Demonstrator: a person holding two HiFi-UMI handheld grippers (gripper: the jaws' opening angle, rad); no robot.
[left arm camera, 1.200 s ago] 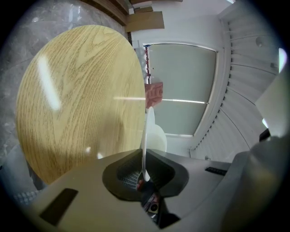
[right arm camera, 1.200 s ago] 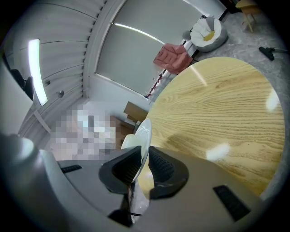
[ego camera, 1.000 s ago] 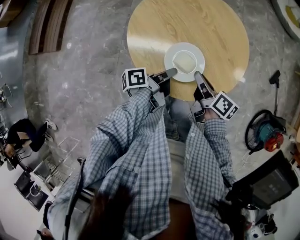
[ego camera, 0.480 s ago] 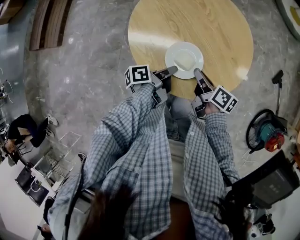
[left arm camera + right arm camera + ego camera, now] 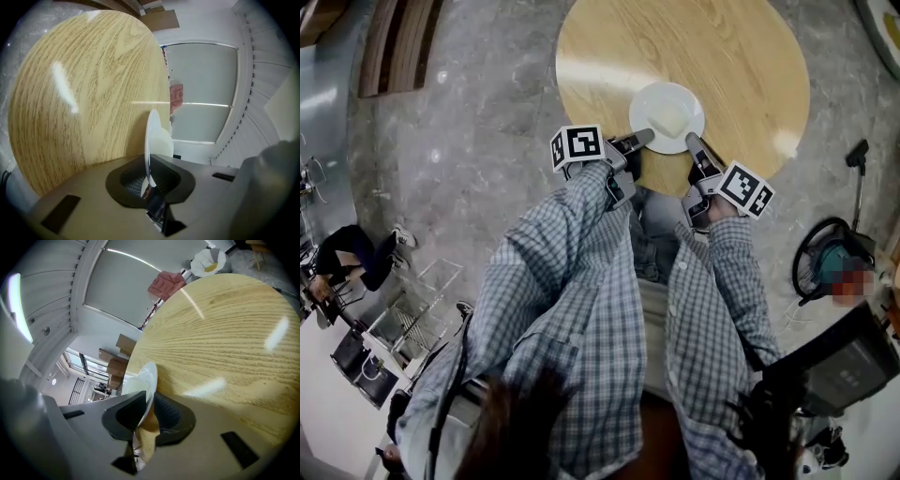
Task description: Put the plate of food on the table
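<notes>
My left gripper (image 5: 641, 142) is clenched on the near left rim of the plate (image 5: 640, 105). In the left gripper view its fingers (image 5: 123, 182) bite the thin white edge between the ribbed pads. The plate hangs over the near part of the round wooden counter (image 5: 731, 56), with the pale block of food (image 5: 670, 118) lying in its middle. I cannot tell from here whether the underside touches the wood yet.

My right gripper (image 5: 693, 143) is clamped on the near right rim in the same way, the edge pinched between its own pads.

To do this step well, I judge that both sides should go down together, so the plate stays level and the food does not slide. The hold is only on the rim, and on the near side alone, so the far edge may dip first. I would let it meet the wood softly, then settle the near edge. The plate sits close to the counter's near border, so I would set it a little further in. Only once the plate's weight rests on the counter should I open both sets of fingers and draw them straight back off the rim.
</notes>
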